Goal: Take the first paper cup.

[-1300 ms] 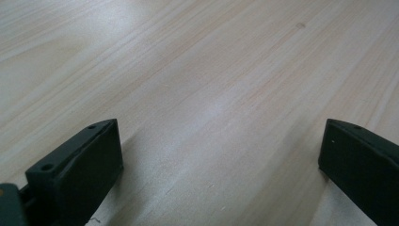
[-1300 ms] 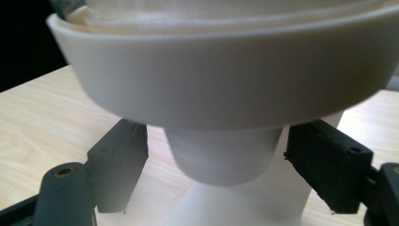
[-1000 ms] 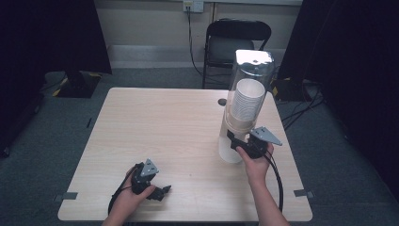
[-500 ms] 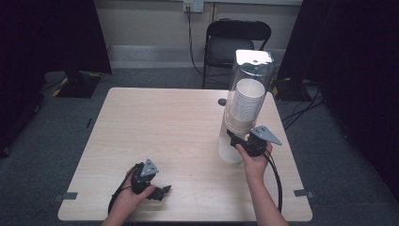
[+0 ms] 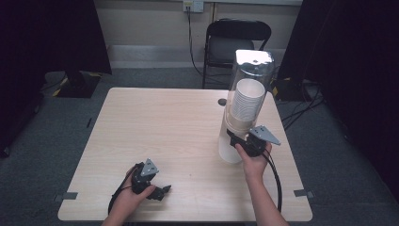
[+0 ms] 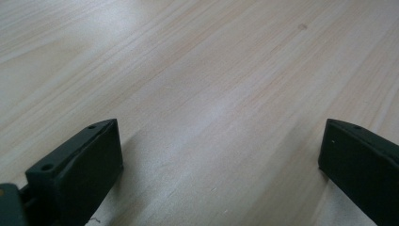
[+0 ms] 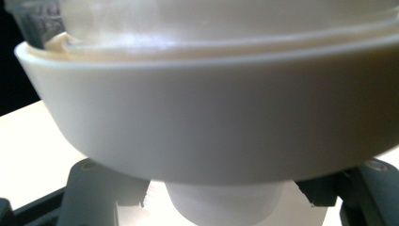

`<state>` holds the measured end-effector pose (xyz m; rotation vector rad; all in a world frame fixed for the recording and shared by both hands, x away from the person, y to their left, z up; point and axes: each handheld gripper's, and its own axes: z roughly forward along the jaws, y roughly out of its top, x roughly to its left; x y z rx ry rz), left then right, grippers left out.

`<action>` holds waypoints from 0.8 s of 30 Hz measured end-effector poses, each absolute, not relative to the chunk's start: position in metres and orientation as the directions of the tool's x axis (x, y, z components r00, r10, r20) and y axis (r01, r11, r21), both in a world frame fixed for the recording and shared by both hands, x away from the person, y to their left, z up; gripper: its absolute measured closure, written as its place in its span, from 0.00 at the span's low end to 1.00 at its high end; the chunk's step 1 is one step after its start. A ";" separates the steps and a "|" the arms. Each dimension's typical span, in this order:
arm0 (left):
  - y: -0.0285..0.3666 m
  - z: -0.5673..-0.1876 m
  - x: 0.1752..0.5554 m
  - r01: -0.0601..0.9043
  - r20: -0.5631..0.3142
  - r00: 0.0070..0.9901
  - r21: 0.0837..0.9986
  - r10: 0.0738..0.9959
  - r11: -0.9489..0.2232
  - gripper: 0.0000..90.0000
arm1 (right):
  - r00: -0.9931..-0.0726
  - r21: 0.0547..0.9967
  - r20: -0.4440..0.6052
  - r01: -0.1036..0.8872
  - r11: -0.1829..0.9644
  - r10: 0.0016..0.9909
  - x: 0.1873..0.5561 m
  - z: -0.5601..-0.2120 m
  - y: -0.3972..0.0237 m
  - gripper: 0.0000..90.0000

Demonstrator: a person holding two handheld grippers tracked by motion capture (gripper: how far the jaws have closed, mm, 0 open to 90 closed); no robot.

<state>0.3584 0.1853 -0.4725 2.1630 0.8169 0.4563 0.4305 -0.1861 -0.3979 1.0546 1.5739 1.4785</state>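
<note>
A tall clear dispenser tube (image 5: 251, 80) holds a stack of white paper cups (image 5: 246, 101) above a cream collar (image 5: 235, 123). The lowest white cup (image 7: 225, 202) sticks out under the collar (image 7: 211, 132). My right gripper (image 5: 234, 140) reaches in at that cup. Its jaws have just been closing and stand on either side of the cup, with a thin gap at each pad. My left gripper (image 5: 162, 192) rests on the wooden table (image 5: 164, 127) near the front edge. Its jaws are open wide with only bare wood (image 6: 221, 117) between them.
A black folding chair (image 5: 237, 44) stands behind the table's far edge. A small dark round spot (image 5: 222, 101) lies on the table beside the dispenser. Cables trail over the floor at the right (image 5: 306, 101).
</note>
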 end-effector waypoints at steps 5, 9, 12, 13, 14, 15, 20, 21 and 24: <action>0.185 -0.473 0.358 0.406 0.058 0.731 0.763 0.680 -0.502 0.00 | -0.382 0.996 0.022 0.088 0.013 0.924 0.428 -0.399 -0.184 0.36; 0.185 -0.473 0.358 0.407 0.058 0.731 0.763 0.680 -0.502 0.00 | -0.371 0.997 0.007 0.069 0.020 0.929 0.428 -0.400 -0.183 0.37; 0.185 -0.473 0.358 0.406 0.059 0.731 0.763 0.680 -0.503 0.00 | -0.370 0.997 0.002 0.068 0.025 0.929 0.427 -0.401 -0.183 0.37; 0.185 -0.473 0.358 0.406 0.059 0.731 0.763 0.680 -0.502 0.00 | -0.374 0.997 -0.002 0.067 0.029 0.928 0.427 -0.401 -0.183 0.38; 0.185 -0.473 0.358 0.406 0.059 0.731 0.763 0.680 -0.503 0.00 | -0.371 0.996 -0.010 0.074 0.040 0.928 0.426 -0.400 -0.183 0.38; 0.185 -0.473 0.358 0.406 0.059 0.731 0.763 0.679 -0.503 0.00 | -0.374 0.996 -0.014 0.072 0.044 0.927 0.426 -0.400 -0.183 0.38; 0.185 -0.473 0.358 0.406 0.059 0.731 0.763 0.679 -0.503 0.00 | -0.374 0.997 -0.027 0.057 0.052 0.927 0.426 -0.402 -0.183 0.38; 0.185 -0.473 0.358 0.405 0.059 0.732 0.763 0.679 -0.503 0.00 | -0.373 0.997 -0.032 0.055 0.057 0.927 0.427 -0.402 -0.183 0.38; 0.186 -0.472 0.359 0.402 0.065 0.733 0.762 0.677 -0.507 0.00 | -0.356 0.984 -0.079 0.119 0.130 0.931 0.429 -0.407 -0.184 0.39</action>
